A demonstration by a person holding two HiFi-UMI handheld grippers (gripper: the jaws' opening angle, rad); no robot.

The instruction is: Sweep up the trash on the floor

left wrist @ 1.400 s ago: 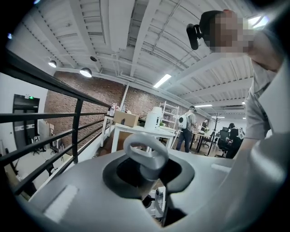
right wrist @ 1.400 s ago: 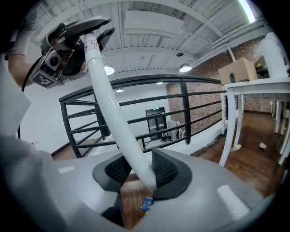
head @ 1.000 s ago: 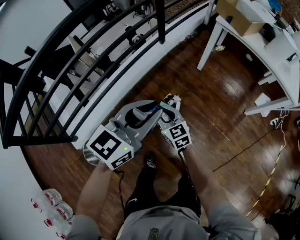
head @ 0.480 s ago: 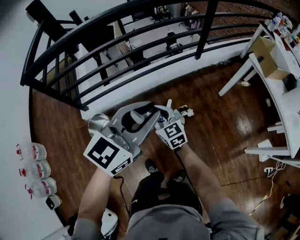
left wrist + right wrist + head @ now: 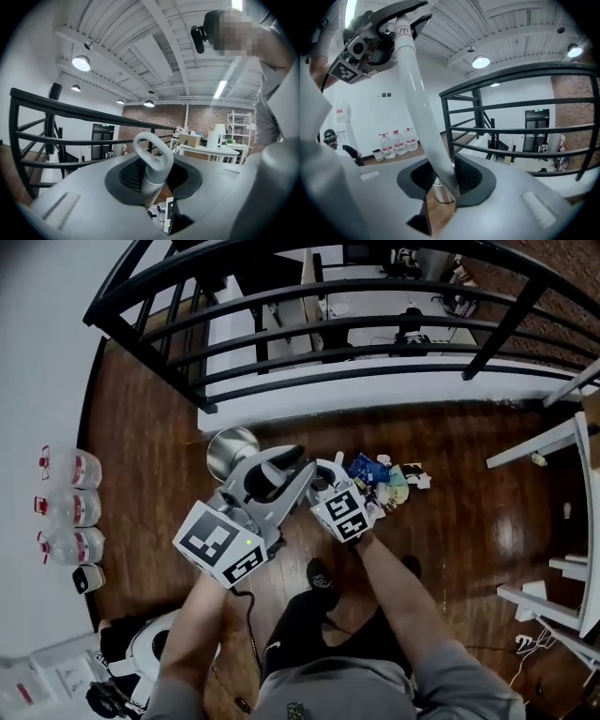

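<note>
In the head view my right gripper (image 5: 326, 486), whose jaws have just been closing with the white pole (image 5: 423, 122) between them, is covering the near edge of the trash pile (image 5: 386, 482), and its pieces are showing too small for me to name. My left gripper (image 5: 274, 476) is hiding part of a silver round thing (image 5: 230, 446) that I am failing to identify. The pole's lower end is vanishing behind my right jaws. The white table (image 5: 534, 444) is running off the right edge.

head view overhead, gripper views share railing (image 5: 150, 360)
</note>
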